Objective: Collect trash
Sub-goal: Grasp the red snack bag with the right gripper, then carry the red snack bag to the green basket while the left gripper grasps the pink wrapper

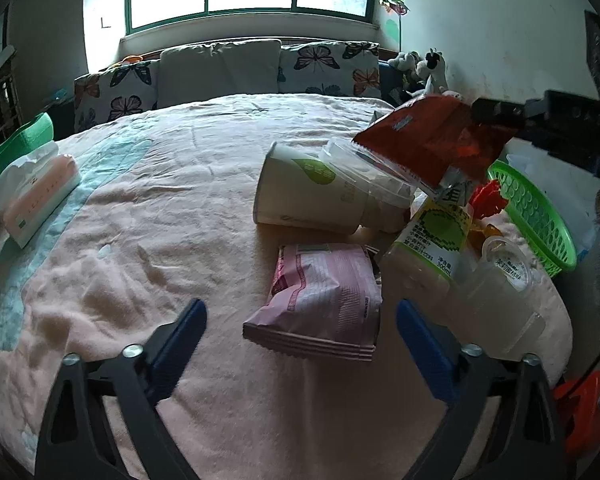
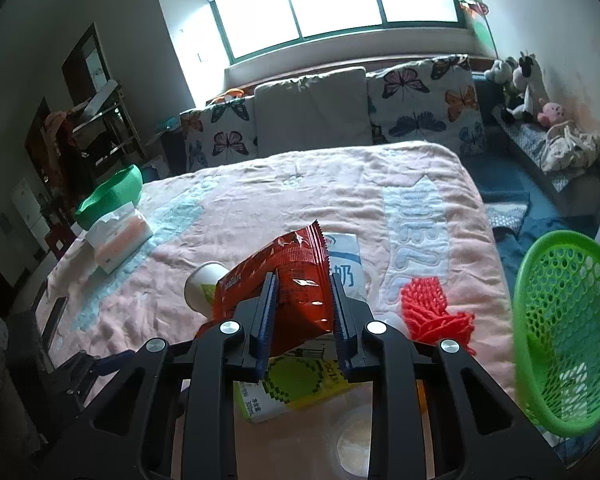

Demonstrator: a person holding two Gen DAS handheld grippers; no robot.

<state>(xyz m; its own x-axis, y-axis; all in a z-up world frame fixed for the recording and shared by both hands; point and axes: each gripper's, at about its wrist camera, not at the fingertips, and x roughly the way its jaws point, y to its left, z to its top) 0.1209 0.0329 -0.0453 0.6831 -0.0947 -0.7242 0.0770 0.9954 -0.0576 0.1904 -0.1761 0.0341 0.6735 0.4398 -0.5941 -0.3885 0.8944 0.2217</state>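
Closest up in the left view: left gripper point(image 1: 300, 332), blue pads spread wide, nothing between them, hovering low over the pink blanket point(image 1: 140, 240). Just past the fingertips, a pink wrapper point(image 1: 320, 300) lying flat on the blanket, roughly centred in the gap but not touched.

Behind that, a paper cup point(image 1: 300, 192) tipped on its side, mouth to the left, with a clear plastic cup point(image 1: 376, 184) jammed up against it. Right of the wrapper, a bottle point(image 1: 432, 240) with a green and yellow label lying down, plus a clear lidded tub point(image 1: 504, 280) just beside it.

Over on the right: right gripper point(image 2: 304, 308) clamped down on a red snack bag point(image 2: 296, 280), pads pressing both sides, bag lifted clear of the bed above the bottle and a milk carton point(image 2: 346, 260). Same bag hanging in the air in the left view too point(image 1: 432, 140).

Green basket point(image 2: 564, 332) at the right edge of the bed, tilted, near the bag but apart from it. Red knitted thing point(image 2: 428, 308) lying between the gripper and basket.

Far left of the bed, a tissue pack point(image 1: 36, 196) with a green bowl point(image 1: 20, 140) right behind it. Butterfly pillows point(image 2: 424, 96) by the window.
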